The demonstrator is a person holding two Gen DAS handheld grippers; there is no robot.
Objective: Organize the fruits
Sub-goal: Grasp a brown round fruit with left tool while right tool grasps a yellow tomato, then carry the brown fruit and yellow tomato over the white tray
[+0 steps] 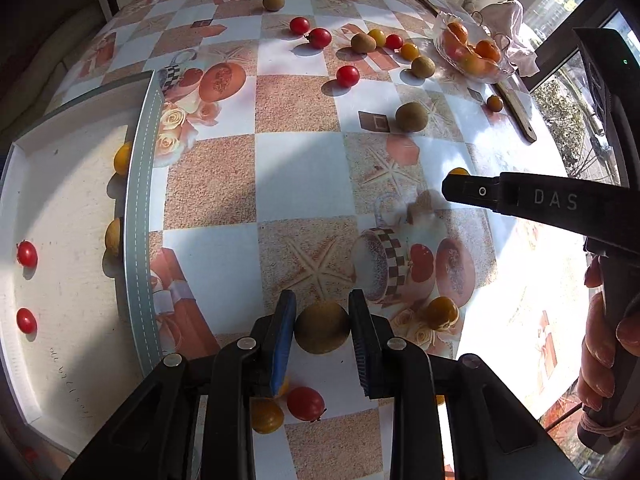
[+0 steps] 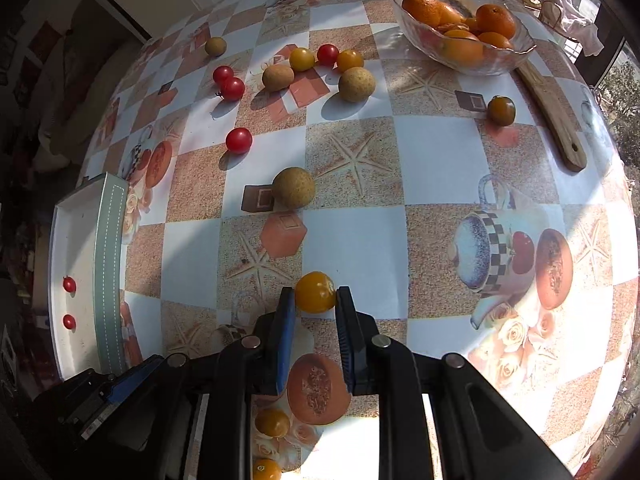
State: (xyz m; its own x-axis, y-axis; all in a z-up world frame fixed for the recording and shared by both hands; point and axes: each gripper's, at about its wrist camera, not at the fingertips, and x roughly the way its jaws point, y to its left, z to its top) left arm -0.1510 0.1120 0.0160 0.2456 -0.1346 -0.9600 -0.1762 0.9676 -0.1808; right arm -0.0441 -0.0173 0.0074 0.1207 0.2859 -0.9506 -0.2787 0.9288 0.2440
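Observation:
My left gripper (image 1: pixel 322 322) is shut on a brown round longan (image 1: pixel 322 327) and holds it above the table. My right gripper (image 2: pixel 316 300) is shut on a yellow cherry tomato (image 2: pixel 315 292); it also shows from the side in the left wrist view (image 1: pixel 450 188). A white box lid (image 1: pixel 68 248) lies at the left with two red tomatoes (image 1: pixel 26 254) and yellow fruits (image 1: pixel 122 158) inside by its wall. Red tomatoes (image 2: pixel 239 140), yellow tomatoes (image 2: pixel 302 59) and longans (image 2: pixel 293 187) are scattered over the table.
A glass bowl (image 2: pixel 516 54) of oranges stands at the far right. A wooden spatula (image 2: pixel 554 120) lies beside it. A dark tomato (image 2: pixel 501 110) sits near the spatula. More tomatoes (image 1: pixel 306 403) lie under my left gripper. The table edge is close on the right.

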